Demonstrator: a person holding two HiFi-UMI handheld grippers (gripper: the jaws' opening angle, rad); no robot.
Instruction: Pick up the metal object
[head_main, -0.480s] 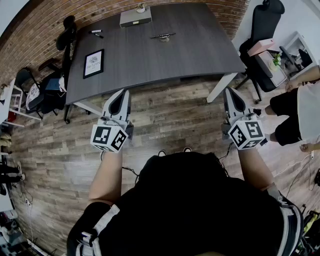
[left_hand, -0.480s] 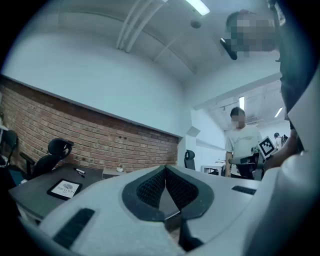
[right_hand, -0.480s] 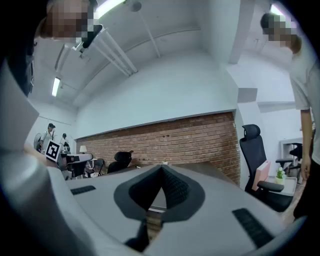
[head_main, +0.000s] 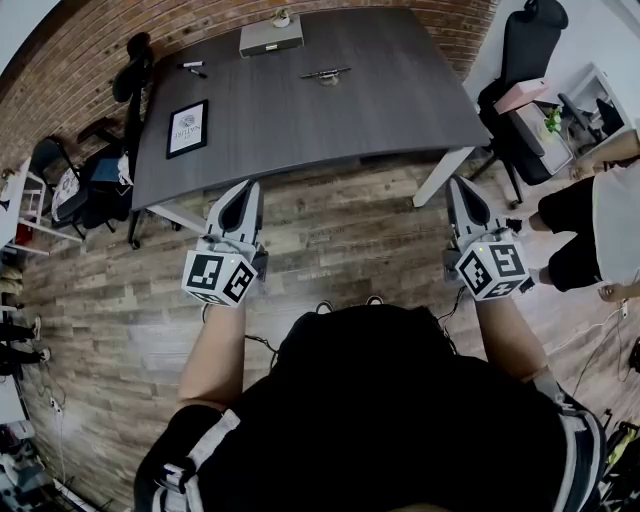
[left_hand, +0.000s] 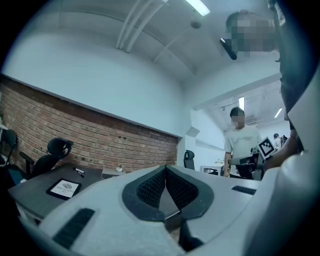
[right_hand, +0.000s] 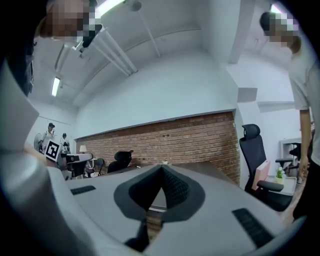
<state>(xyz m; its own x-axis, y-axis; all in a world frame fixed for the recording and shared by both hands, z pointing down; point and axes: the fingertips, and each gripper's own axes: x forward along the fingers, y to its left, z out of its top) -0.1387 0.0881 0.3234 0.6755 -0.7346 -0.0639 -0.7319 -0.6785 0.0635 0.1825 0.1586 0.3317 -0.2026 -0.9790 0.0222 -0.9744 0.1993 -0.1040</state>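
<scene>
The metal object (head_main: 325, 72), a thin dark piece, lies on the far part of the dark grey table (head_main: 300, 120), right of its middle. Both grippers hover over the wooden floor on the near side of the table, well short of the object. My left gripper (head_main: 248, 186) points at the table's near left edge with its jaws shut and empty; its tips (left_hand: 165, 167) meet. My right gripper (head_main: 458, 182) is by the table's near right corner, also shut on nothing, its tips (right_hand: 161, 166) touching. Neither gripper view shows the metal object clearly.
On the table are a grey box (head_main: 271, 35), a framed card (head_main: 187, 127) and two markers (head_main: 192, 67). Black office chairs stand at the left (head_main: 100, 185) and back right (head_main: 525, 60). A white table leg (head_main: 440, 175) is near my right gripper. A person (head_main: 600, 215) stands at the right.
</scene>
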